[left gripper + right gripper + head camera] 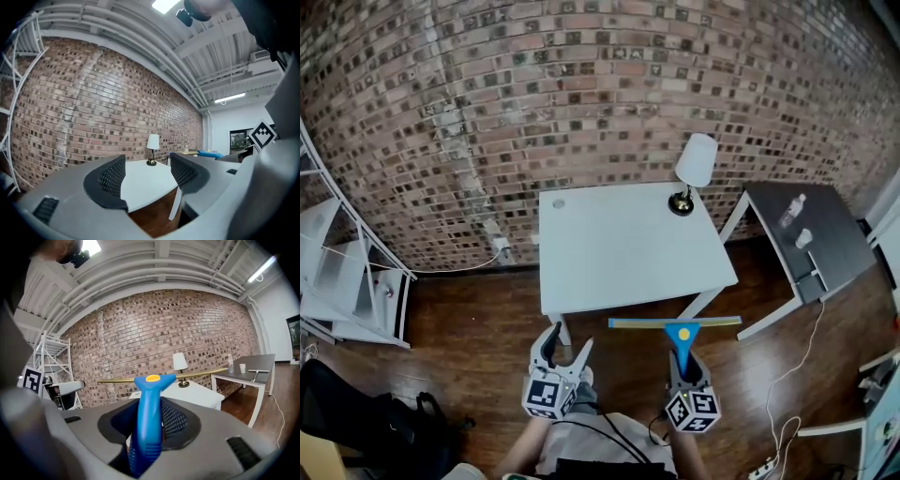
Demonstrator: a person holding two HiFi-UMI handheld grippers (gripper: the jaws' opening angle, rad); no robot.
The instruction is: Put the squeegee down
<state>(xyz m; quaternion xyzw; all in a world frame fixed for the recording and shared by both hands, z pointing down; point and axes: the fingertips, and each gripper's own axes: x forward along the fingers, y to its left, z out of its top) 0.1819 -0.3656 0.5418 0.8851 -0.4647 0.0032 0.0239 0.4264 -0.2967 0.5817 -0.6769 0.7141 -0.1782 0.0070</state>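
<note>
Right gripper [682,362] is clamped on the squeegee [675,323] by its blue handle. The blade lies crosswise beyond the jaws, beside the white table's [619,253] near edge. Left gripper [566,348]: jaws apart, empty.

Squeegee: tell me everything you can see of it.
The squeegee has a blue plastic handle with a yellow spot at its head and a long, thin yellowish blade bar across it. The right gripper is shut on the handle, holding it in the air, bar level, just short of the white table.
</note>
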